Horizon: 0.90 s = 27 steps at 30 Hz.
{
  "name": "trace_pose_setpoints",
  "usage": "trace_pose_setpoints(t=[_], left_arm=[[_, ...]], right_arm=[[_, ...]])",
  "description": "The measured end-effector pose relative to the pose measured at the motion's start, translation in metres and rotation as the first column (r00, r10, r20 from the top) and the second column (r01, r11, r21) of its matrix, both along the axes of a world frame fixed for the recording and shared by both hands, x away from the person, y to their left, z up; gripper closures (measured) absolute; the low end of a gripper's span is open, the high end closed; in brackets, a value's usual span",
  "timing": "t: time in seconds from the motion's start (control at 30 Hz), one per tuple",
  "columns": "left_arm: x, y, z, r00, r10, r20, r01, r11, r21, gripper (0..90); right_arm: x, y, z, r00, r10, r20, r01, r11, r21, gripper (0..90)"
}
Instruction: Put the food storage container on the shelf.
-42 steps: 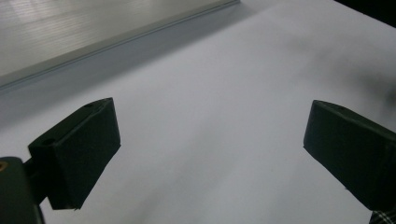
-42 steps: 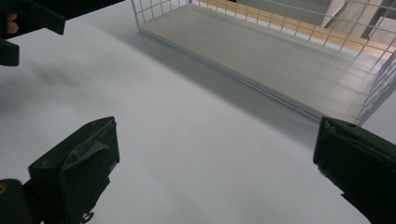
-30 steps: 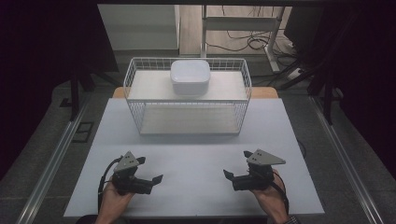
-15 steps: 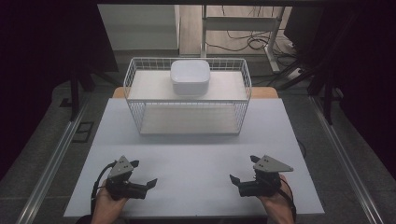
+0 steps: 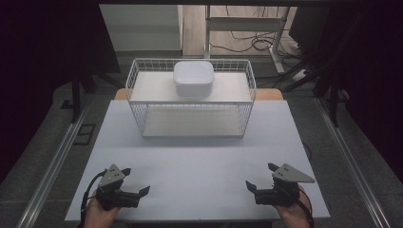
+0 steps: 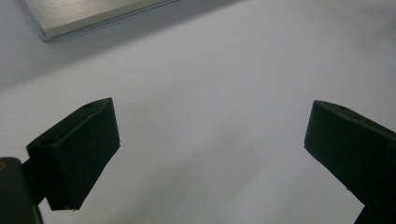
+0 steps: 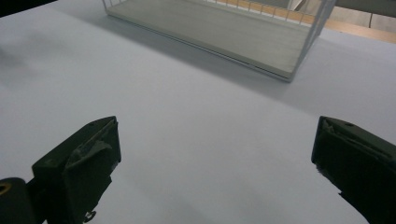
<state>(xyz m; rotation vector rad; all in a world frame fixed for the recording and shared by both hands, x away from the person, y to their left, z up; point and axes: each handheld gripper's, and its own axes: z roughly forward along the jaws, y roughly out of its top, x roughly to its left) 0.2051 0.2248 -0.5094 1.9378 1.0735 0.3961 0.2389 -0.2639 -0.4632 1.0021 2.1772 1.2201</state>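
We see a grey floor (image 5: pixel 43 156) around the white table (image 5: pixel 199 161), dark surroundings at both sides, and cables (image 5: pixel 247 42) beside a desk frame (image 5: pixel 247 23) behind.

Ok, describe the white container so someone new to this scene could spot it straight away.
Start at the white wire rack at the far middle of the white table. On its upper shelf, toward the back, sits the white container. It is a squarish tub with rounded corners, the only loose item on the rack, far from both grippers.

One white wire basket (image 5: pixel 190 121), one white lidded container (image 5: pixel 193 78) on it, two grippers, left (image 5: pixel 134 182) and right (image 5: pixel 259 176), one table (image 5: pixel 199 161).
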Motion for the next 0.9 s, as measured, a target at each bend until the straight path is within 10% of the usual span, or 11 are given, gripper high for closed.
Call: trace_pose_setpoints(t=[0.9], left_arm=[[-0.014, 0.03, -0.014, 0.9954, 0.095, 0.011, -0.096, 0.9935, 0.061, 2.3]], right_arm=[[-0.016, -0.042, -0.025, 0.9933, -0.112, -0.028, 0.111, 0.993, -0.038, 1.1]])
